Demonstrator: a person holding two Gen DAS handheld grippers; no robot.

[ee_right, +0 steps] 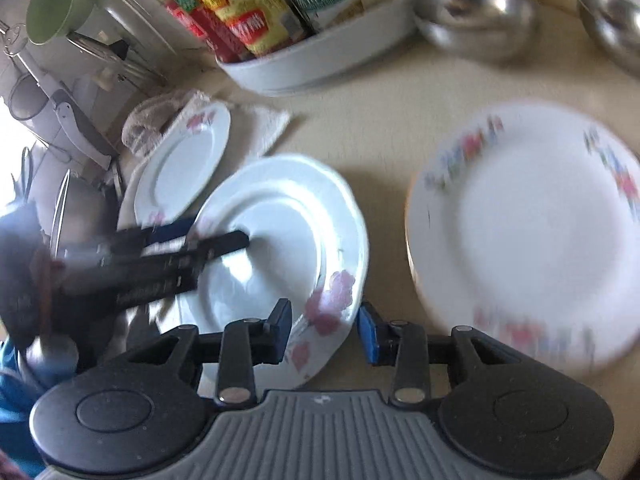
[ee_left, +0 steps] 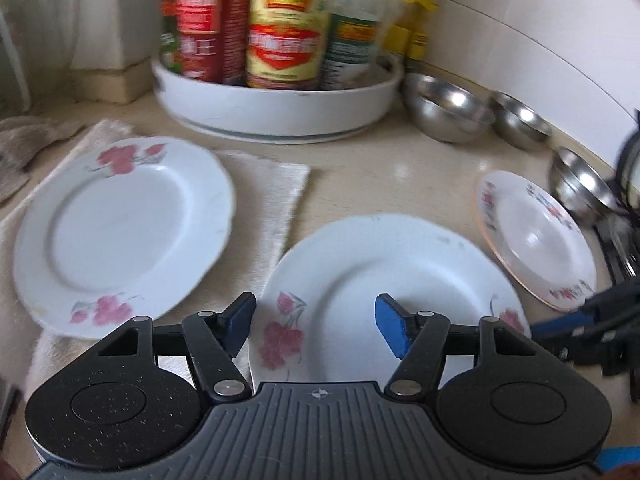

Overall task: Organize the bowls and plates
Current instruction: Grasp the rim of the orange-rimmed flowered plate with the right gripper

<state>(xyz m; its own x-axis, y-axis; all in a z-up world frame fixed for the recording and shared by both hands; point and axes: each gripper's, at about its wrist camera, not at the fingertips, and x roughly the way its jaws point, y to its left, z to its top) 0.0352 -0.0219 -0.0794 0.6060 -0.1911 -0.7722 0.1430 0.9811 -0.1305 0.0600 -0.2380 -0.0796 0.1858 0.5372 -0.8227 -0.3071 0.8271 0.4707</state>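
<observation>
Three white flowered plates lie on the beige counter. One plate (ee_left: 120, 236) (ee_right: 182, 160) rests on a white towel at the left. The middle plate (ee_left: 384, 296) (ee_right: 280, 256) lies just ahead of my left gripper (ee_left: 316, 328), which is open with its jaws over the plate's near rim. My right gripper (ee_right: 324, 332) is open, its jaws either side of that plate's edge. The third plate (ee_left: 536, 236) (ee_right: 528, 236) lies to the right. Three steel bowls (ee_left: 448, 108) (ee_left: 520, 120) (ee_left: 580, 184) stand at the back right.
A white round tray (ee_left: 280, 108) (ee_right: 320, 56) of sauce bottles and cans stands at the back. A towel (ee_left: 276, 200) lies under the left plate. A utensil rack with a green cup (ee_right: 56, 4) is at the far left of the right wrist view.
</observation>
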